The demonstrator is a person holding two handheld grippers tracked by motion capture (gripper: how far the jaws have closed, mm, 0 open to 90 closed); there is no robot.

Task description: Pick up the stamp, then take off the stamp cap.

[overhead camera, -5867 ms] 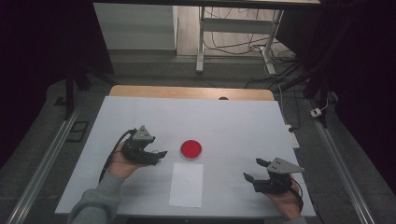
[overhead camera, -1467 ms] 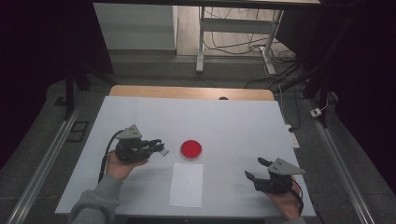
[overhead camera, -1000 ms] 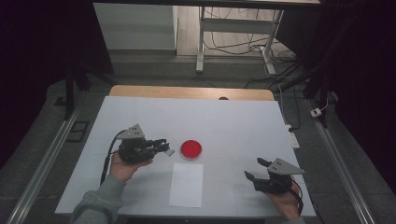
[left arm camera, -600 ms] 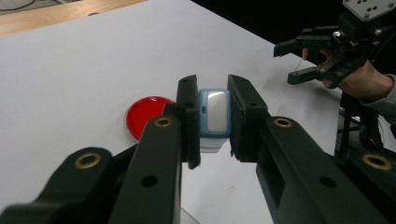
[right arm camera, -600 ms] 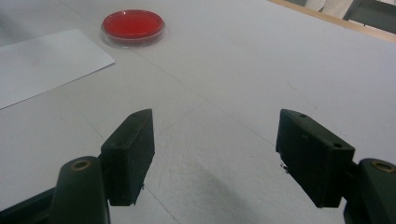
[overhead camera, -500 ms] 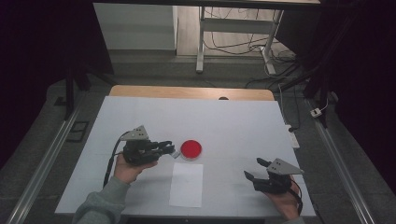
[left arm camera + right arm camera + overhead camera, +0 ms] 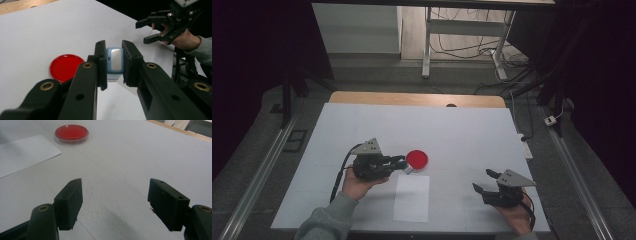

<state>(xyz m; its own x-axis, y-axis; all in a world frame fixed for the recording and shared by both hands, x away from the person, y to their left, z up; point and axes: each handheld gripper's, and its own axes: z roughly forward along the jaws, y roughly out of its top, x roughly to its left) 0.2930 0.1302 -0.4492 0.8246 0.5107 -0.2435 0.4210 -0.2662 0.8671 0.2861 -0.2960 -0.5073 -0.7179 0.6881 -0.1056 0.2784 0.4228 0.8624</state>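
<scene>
Left gripper (image 7: 113, 67) pinching small blue-and-silver block (image 7: 114, 63) between both pads, jaws pressed on its 2 long sides. Block upright in left gripper view, long axis running along the jaws, silver face toward camera, tip poking past the jaw ends. In high view, held just left of red dish (image 7: 417, 159), above top edge of white paper sheet (image 7: 412, 197). Right gripper (image 7: 113, 205) spread wide, nothing between jaws, low over white table (image 7: 462, 130), well apart from dish.
</scene>
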